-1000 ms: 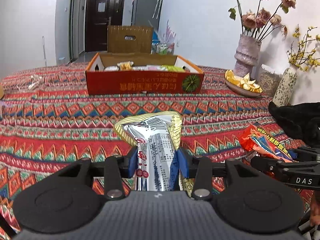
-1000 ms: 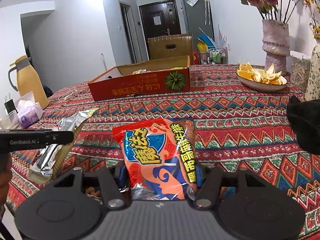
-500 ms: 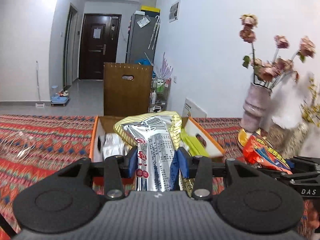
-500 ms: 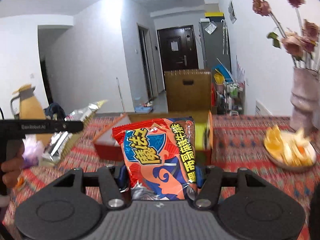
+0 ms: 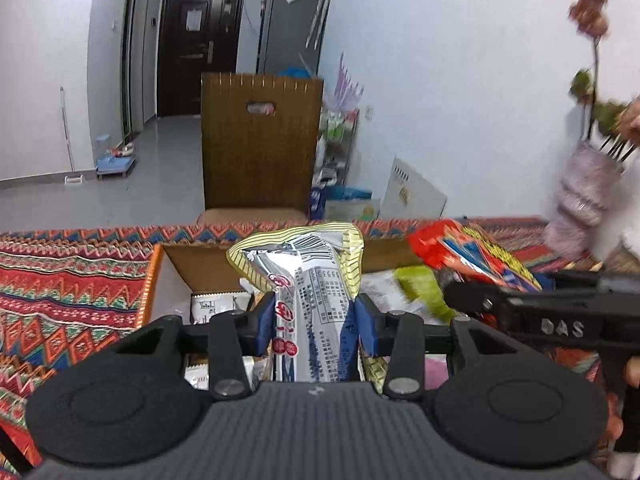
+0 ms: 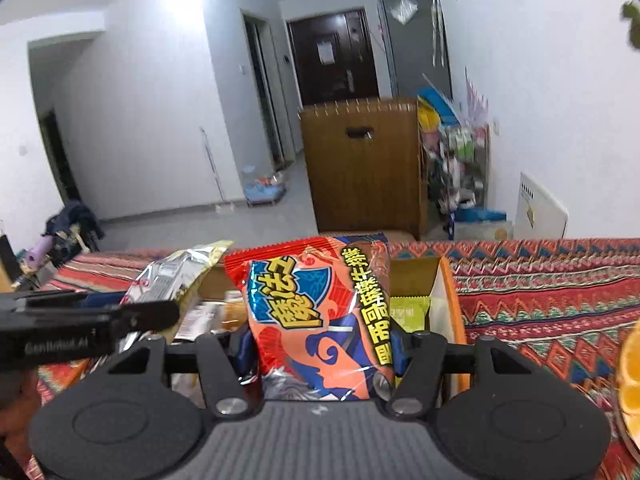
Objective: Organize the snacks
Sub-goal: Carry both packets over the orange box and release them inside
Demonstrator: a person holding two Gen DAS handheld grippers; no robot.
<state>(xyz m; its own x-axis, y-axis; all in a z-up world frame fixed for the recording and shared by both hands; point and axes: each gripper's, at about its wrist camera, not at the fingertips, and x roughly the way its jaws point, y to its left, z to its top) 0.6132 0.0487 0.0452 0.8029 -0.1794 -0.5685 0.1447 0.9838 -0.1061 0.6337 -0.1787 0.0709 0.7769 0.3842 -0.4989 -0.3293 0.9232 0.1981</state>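
Note:
My left gripper [image 5: 316,322] is shut on a silver and yellow snack packet [image 5: 308,280] that stands up between its blue pads. It hangs over the open cardboard box [image 5: 176,264], which holds white packets and a green packet [image 5: 420,288]. My right gripper [image 6: 320,346] is shut on a red and orange snack bag [image 6: 316,312], also above the box [image 6: 440,292]. Each gripper shows in the other's view: the right one with its red bag [image 5: 472,256] at the right, the left one with its silver packet [image 6: 176,276] at the left.
The box sits near the far edge of a table under a red patterned cloth [image 5: 72,280]. A wooden chair back [image 5: 260,140] stands just beyond. A pale vase with flowers [image 5: 580,196] is at the right, and a dish of orange pieces [image 6: 630,380] lies right of the box.
Both grippers have travelled forward across the table with their packets, from well short of the box to above its open top. Neither grip has changed.

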